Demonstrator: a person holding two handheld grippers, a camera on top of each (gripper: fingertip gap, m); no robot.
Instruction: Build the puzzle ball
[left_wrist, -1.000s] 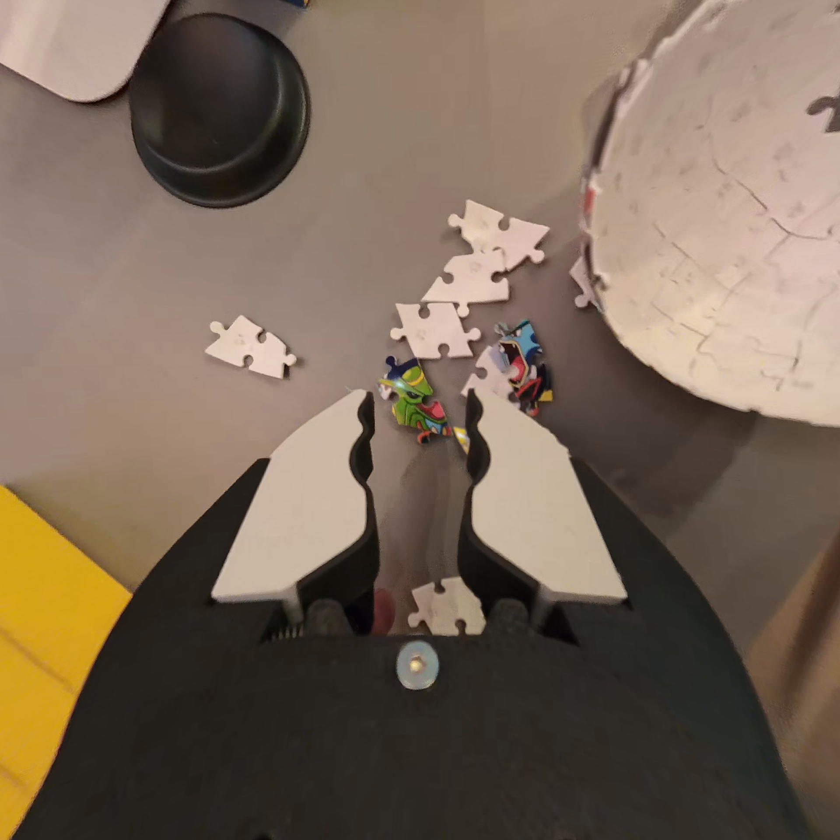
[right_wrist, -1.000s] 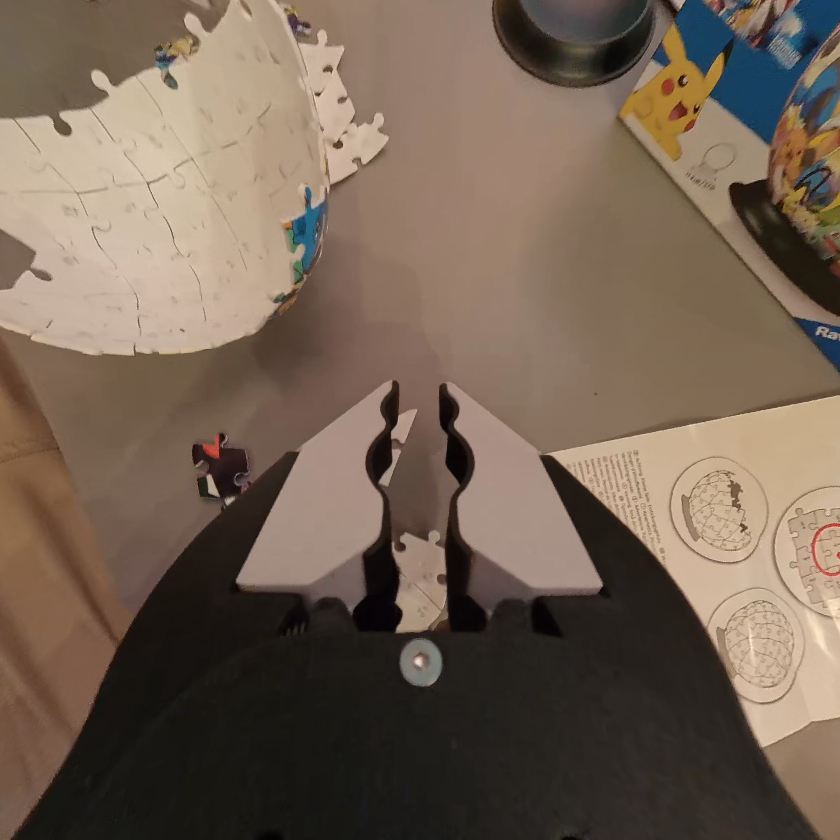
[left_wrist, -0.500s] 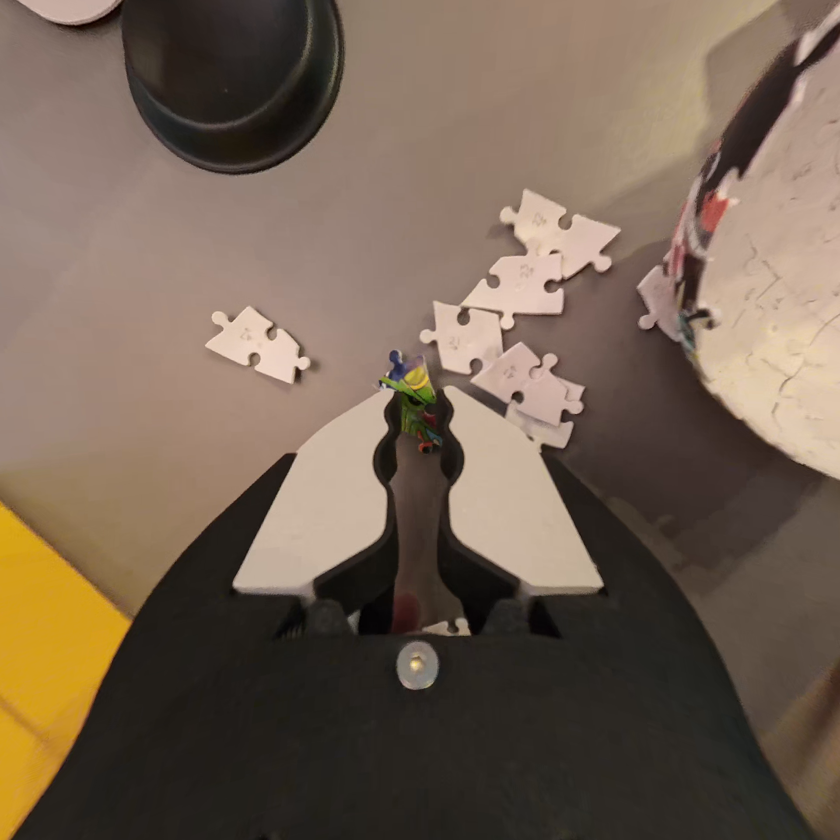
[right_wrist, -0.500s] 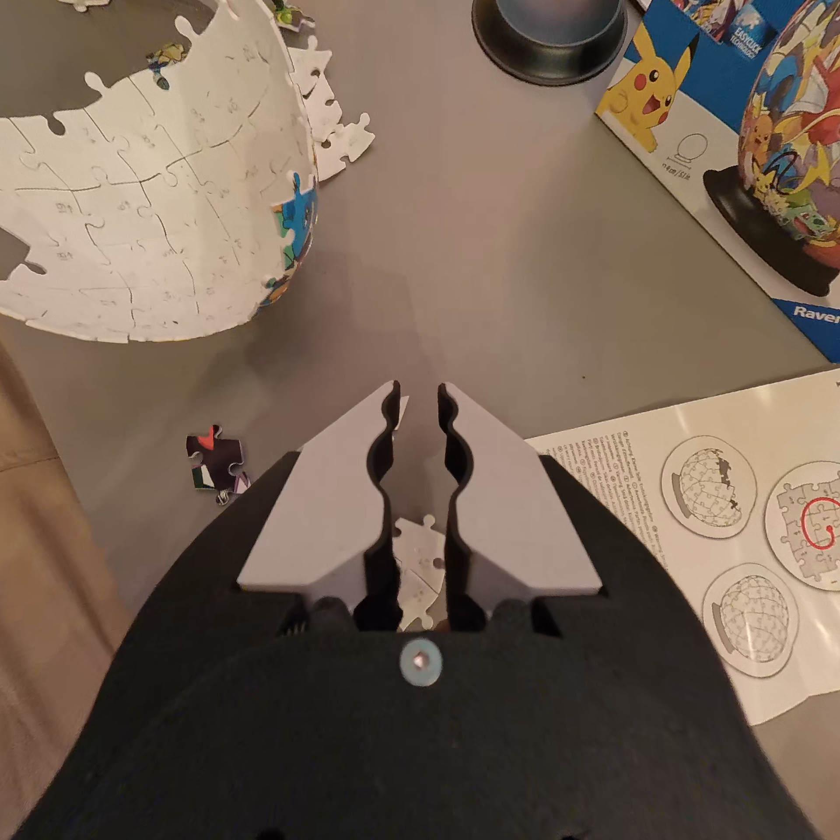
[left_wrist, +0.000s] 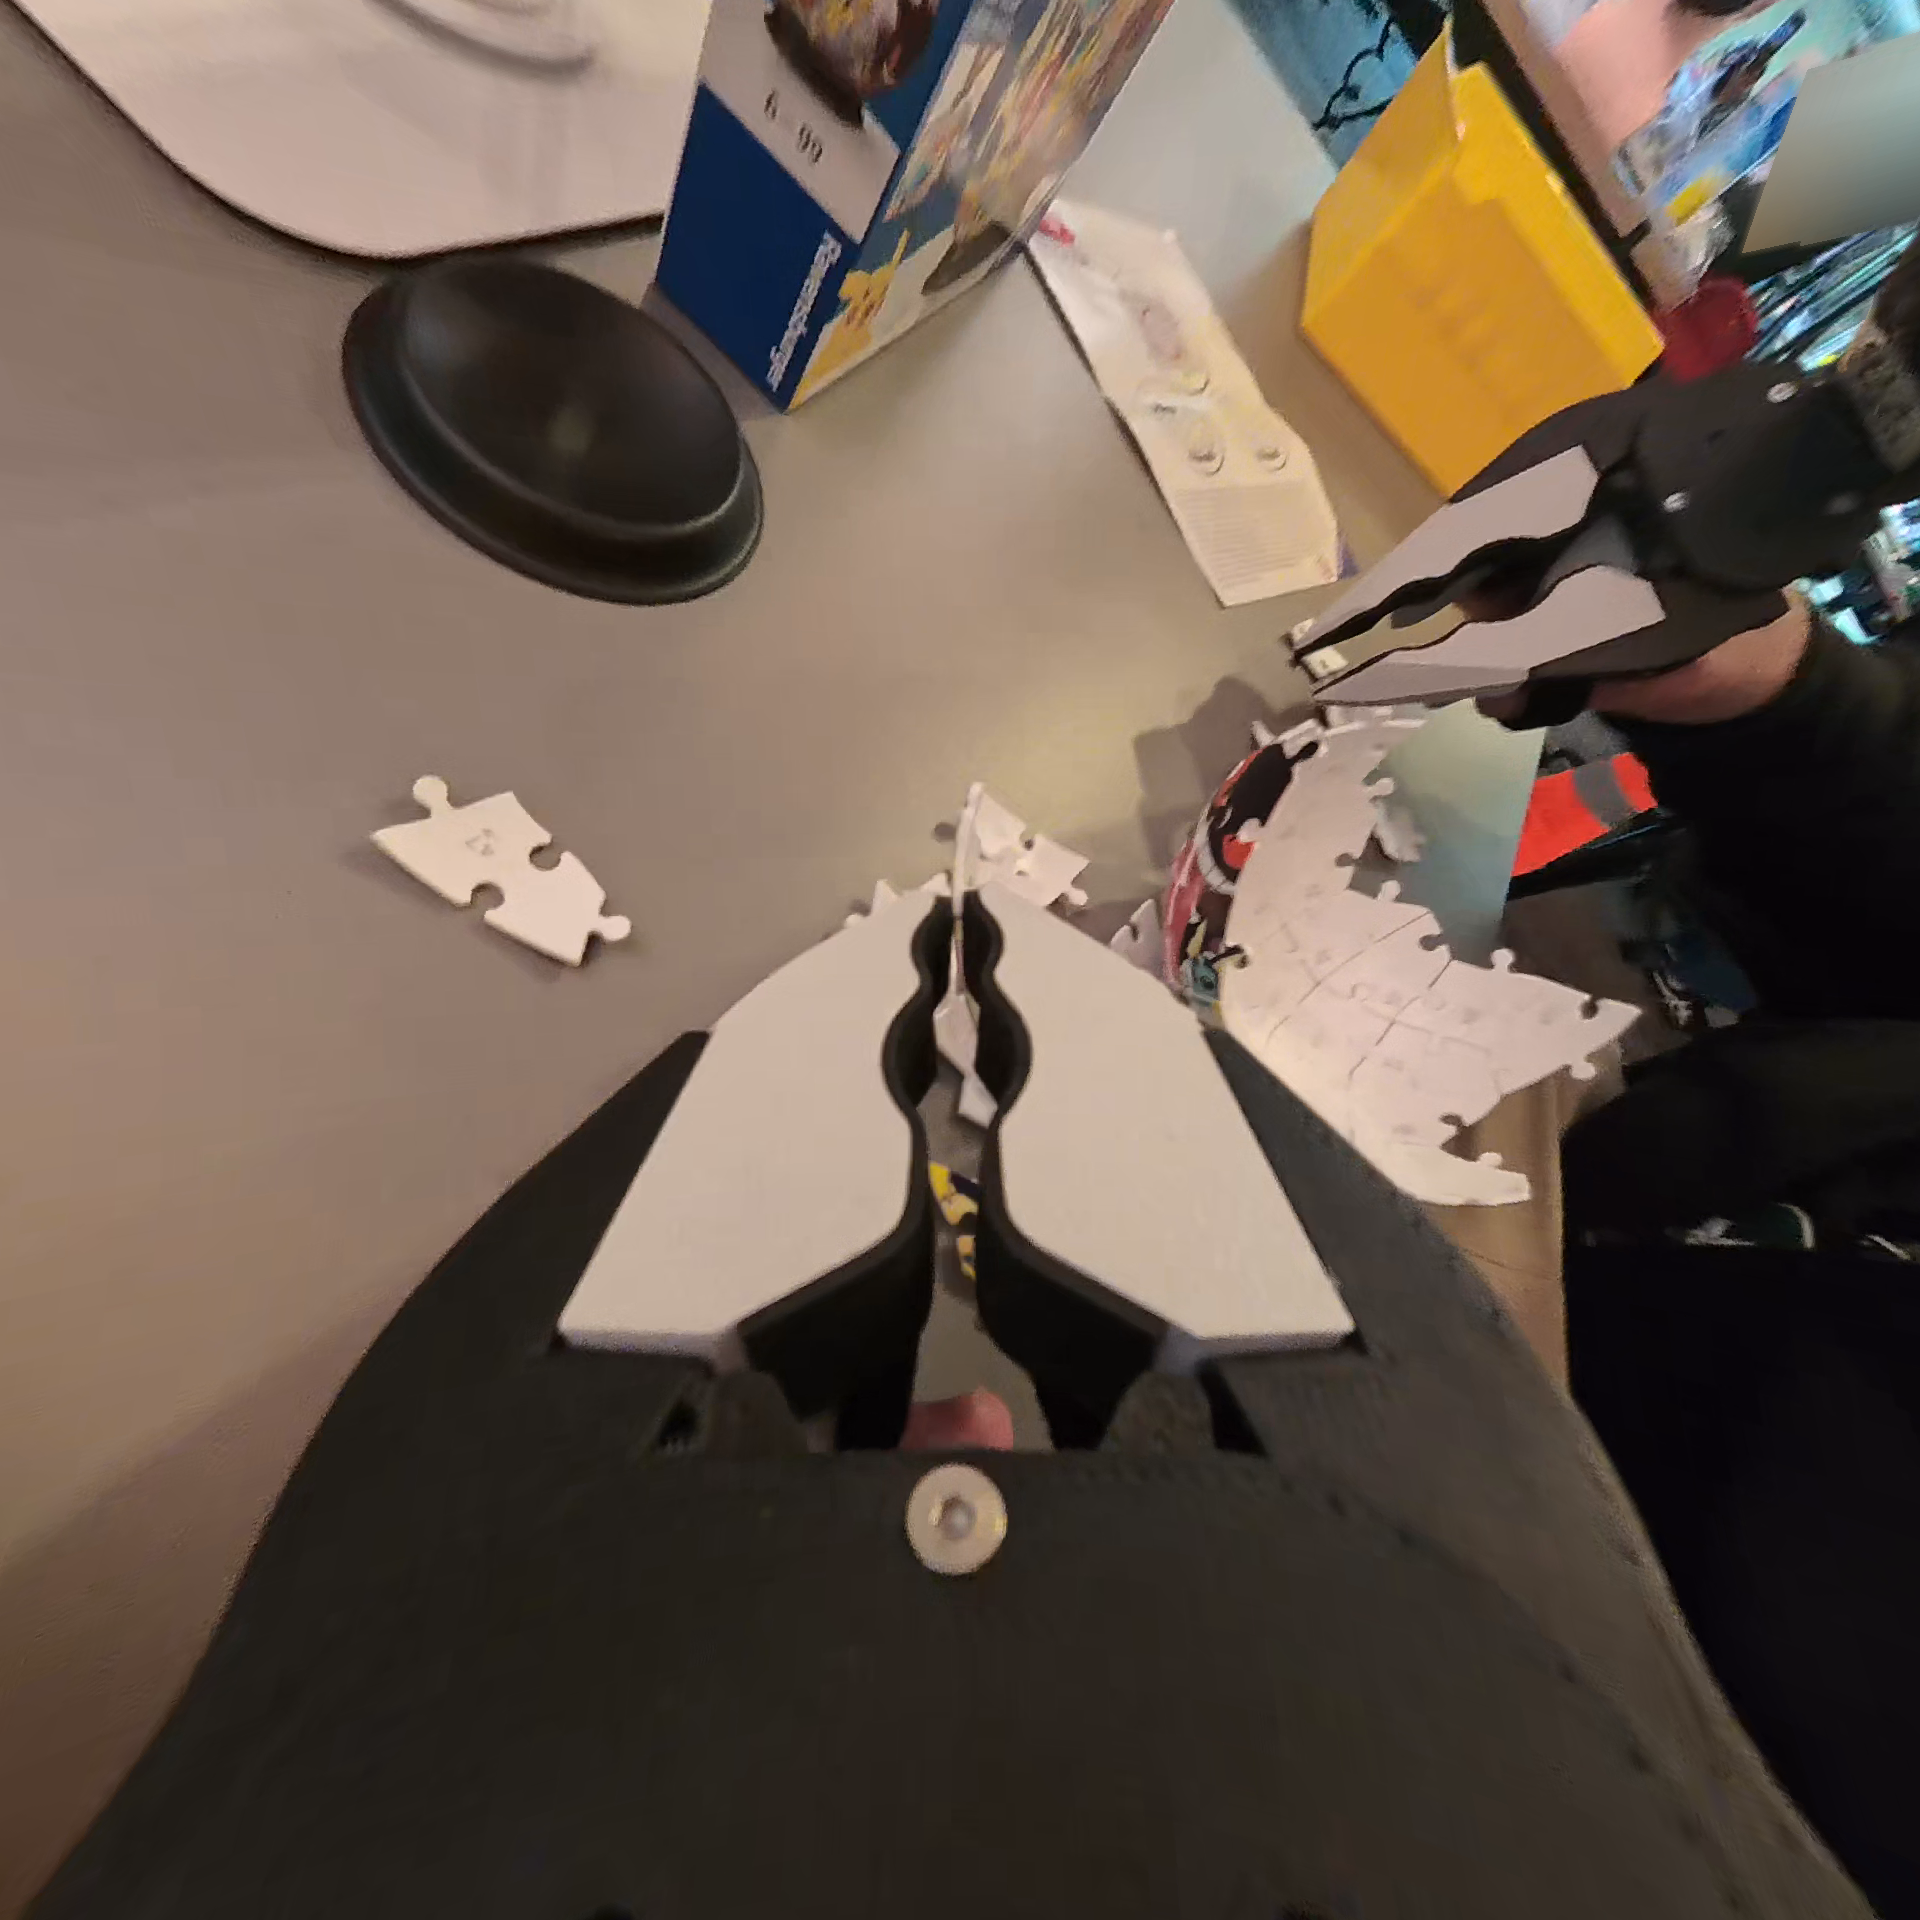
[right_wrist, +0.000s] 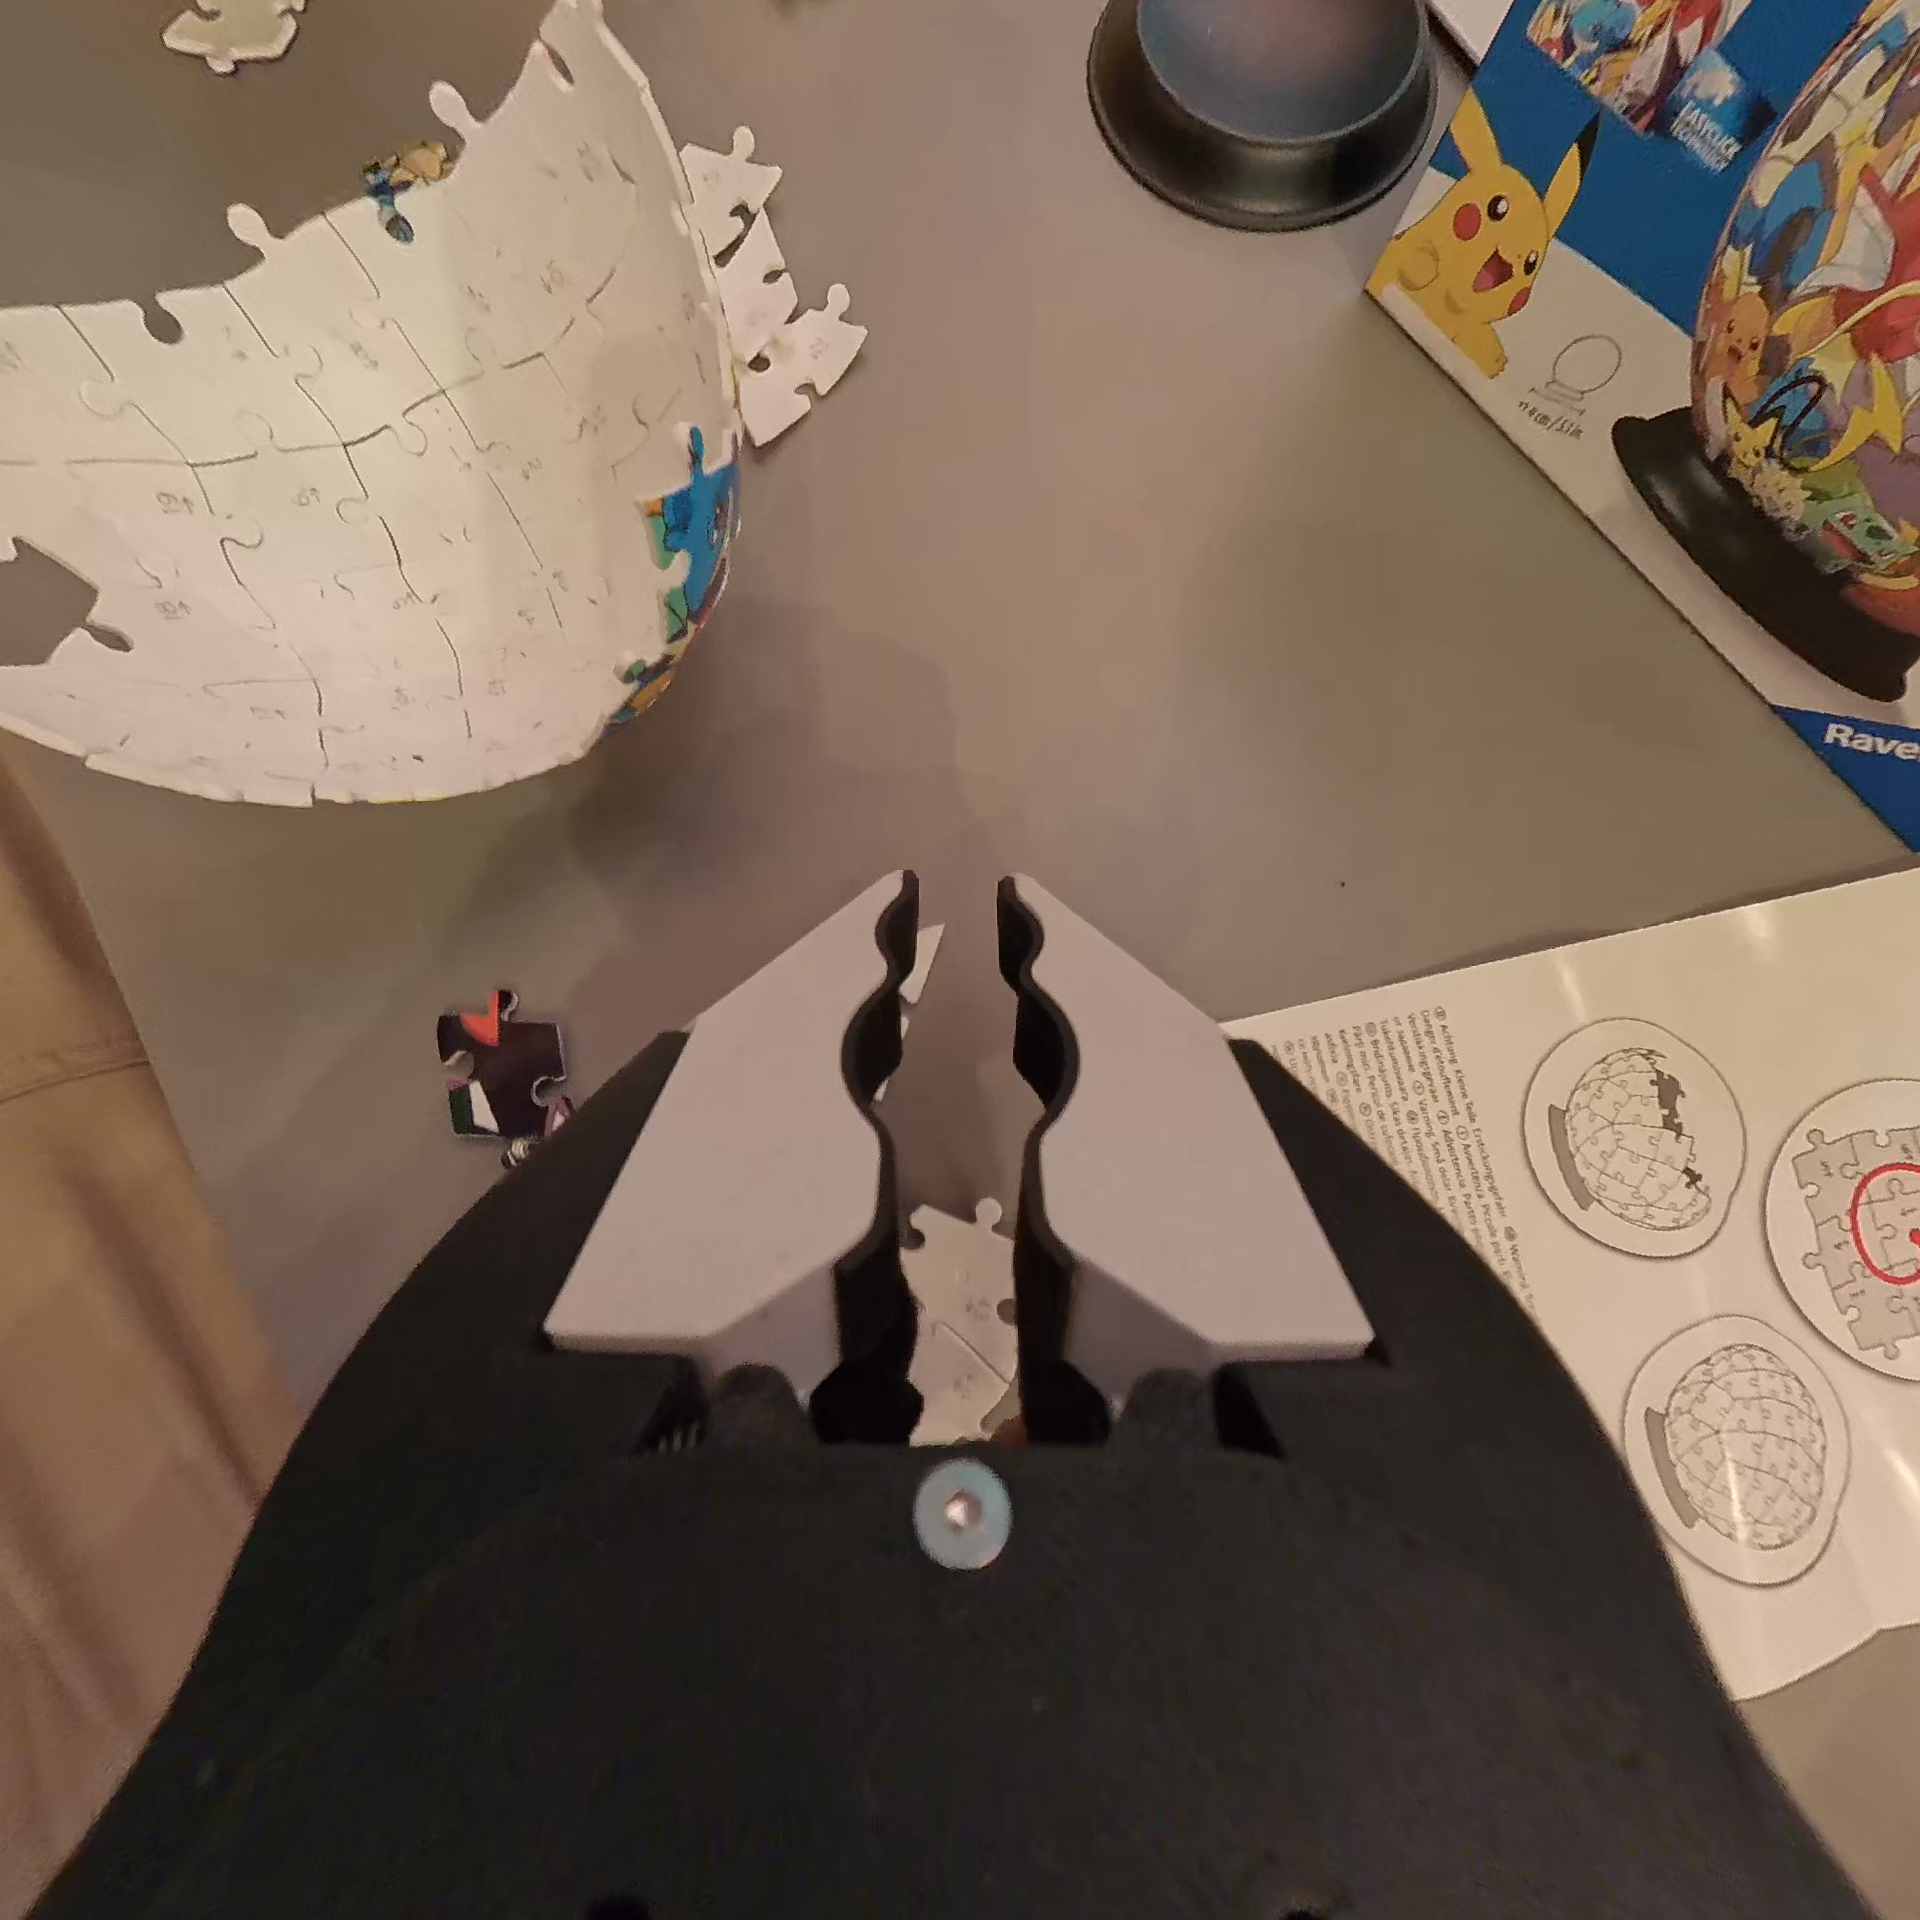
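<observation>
Puzzle-ball shell (right_wrist: 343, 488), jagged-edged, sits ahead-left of the slightly parted, empty right gripper (right_wrist: 956, 899); left gripper (left_wrist: 958, 914) pinches a puzzle piece (left_wrist: 961, 971) edgewise.

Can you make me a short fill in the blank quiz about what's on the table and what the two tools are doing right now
1. The left tool is shut on a puzzle ____, held edge-on.
2. The right tool has its jaws slightly ____, with nothing between the tips.
3. The round stand on the grey table is coloured ____.
4. The half-built ball shell lies to the ____ of the right tool in its own view.

Missing words: piece; open; black; left
</observation>
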